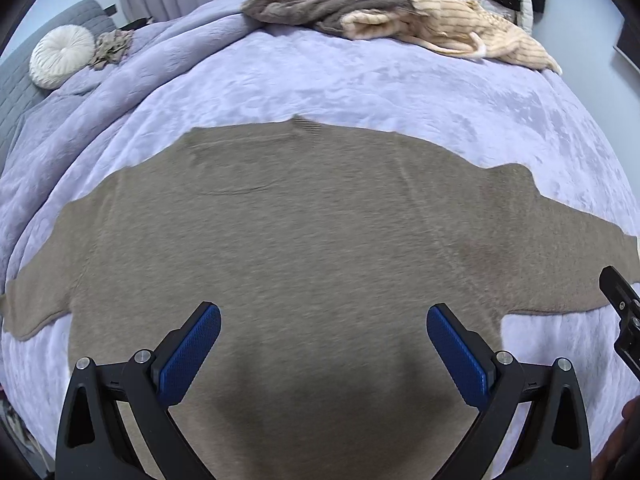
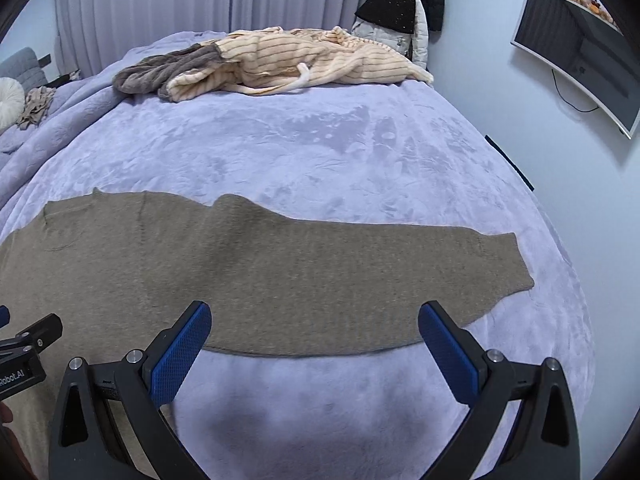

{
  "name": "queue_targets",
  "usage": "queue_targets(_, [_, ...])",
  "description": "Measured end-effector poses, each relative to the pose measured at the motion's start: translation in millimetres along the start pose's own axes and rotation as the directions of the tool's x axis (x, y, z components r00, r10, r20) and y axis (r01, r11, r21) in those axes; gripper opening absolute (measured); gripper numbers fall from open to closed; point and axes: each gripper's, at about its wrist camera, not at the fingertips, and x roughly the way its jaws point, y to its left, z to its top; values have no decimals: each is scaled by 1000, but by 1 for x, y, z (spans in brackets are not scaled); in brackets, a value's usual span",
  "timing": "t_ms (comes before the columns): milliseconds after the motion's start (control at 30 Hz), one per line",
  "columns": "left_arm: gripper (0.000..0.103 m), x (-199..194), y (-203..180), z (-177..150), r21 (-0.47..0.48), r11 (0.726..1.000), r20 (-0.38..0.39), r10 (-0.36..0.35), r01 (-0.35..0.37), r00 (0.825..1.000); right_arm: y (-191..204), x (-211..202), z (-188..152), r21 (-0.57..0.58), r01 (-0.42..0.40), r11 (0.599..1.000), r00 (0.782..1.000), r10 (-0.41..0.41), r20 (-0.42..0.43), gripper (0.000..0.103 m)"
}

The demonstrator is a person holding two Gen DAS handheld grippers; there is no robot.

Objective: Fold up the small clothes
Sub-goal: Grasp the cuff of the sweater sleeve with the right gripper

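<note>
A taupe knitted sweater (image 1: 304, 232) lies spread flat on the lavender bedspread (image 1: 360, 84), sleeves stretched out to both sides. My left gripper (image 1: 323, 316) hovers open over the sweater's body, nothing between its blue pads. The right wrist view shows the right sleeve (image 2: 360, 276) running to its cuff near the bed's right edge. My right gripper (image 2: 314, 314) is open just above that sleeve's lower edge, holding nothing. Each gripper's black frame shows at the edge of the other's view: the right gripper (image 1: 622, 312) and the left gripper (image 2: 28, 340).
A heap of cream striped and grey-brown clothes (image 2: 272, 62) lies at the far end of the bed. A round white cushion (image 1: 62, 56) and a small crumpled beige garment (image 1: 112, 46) sit far left. Curtains, hanging coats (image 2: 400, 12) and a wall screen (image 2: 580, 52) stand beyond.
</note>
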Motion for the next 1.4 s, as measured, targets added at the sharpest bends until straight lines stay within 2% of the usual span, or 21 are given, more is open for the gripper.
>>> queue_targets(233, [103,19,-56,9,66,998,-33,-13,15,999,-52,29,0,55,37,998,999,-36,-29,103])
queue_targets(400, [103,33,-83,20,76,997,-46,-20,24,999,-89,51,-3,79,70,994,997,-66,-47,103])
queue_targets(500, [103,39,-94,26,79,997,-48,-18,22,999,-127,74,-9,135,93,987,993,-81,-92,103])
queue_targets(633, [103,49,-101,31,83,996,-44,-9,12,999,-180,105,-21,272,60,961,989,-21,-146,103])
queue_targets(700, [103,56,-97,34,60,998,-55,-8,11,998,-198,118,-22,340,-12,940,991,57,-122,103])
queue_targets(800, [103,62,-85,36,4,1000,-69,-29,29,997,-209,128,-10,367,-74,927,993,103,-57,100])
queue_targets(833, [103,63,-80,36,-14,999,-68,-31,30,997,-210,131,-4,361,-92,928,993,112,-34,90])
queue_targets(867, [103,64,-75,37,-30,999,-66,-28,26,997,-209,132,1,352,-102,930,993,118,-23,67])
queue_targets(900, [103,65,-69,39,-48,999,-63,-27,24,998,-208,133,5,346,-125,930,990,138,-12,50])
queue_targets(933, [103,66,-64,40,-66,997,-61,-33,29,998,-211,134,8,352,-169,921,984,180,1,23])
queue_targets(967, [103,66,-58,41,-93,995,-58,-43,38,997,-215,132,8,371,-212,904,975,220,19,18])
queue_targets(1100, [103,70,-40,46,-162,985,-56,-63,53,996,-224,103,0,379,-265,887,964,237,119,13])
queue_targets(1167, [103,77,-45,47,-155,986,-78,-75,63,994,-227,84,-9,382,-263,886,963,216,161,13])
queue_targets(1233, [103,83,-58,46,-97,995,-87,-46,37,995,-228,76,-17,395,-221,892,972,168,163,13])
queue_targets(1333, [103,91,-87,41,55,996,-80,70,-66,994,-225,87,-18,387,-140,911,989,108,104,13])
queue_targets(1400, [103,85,-91,43,95,992,-56,86,-80,995,-226,92,-18,390,-106,914,994,86,70,10])
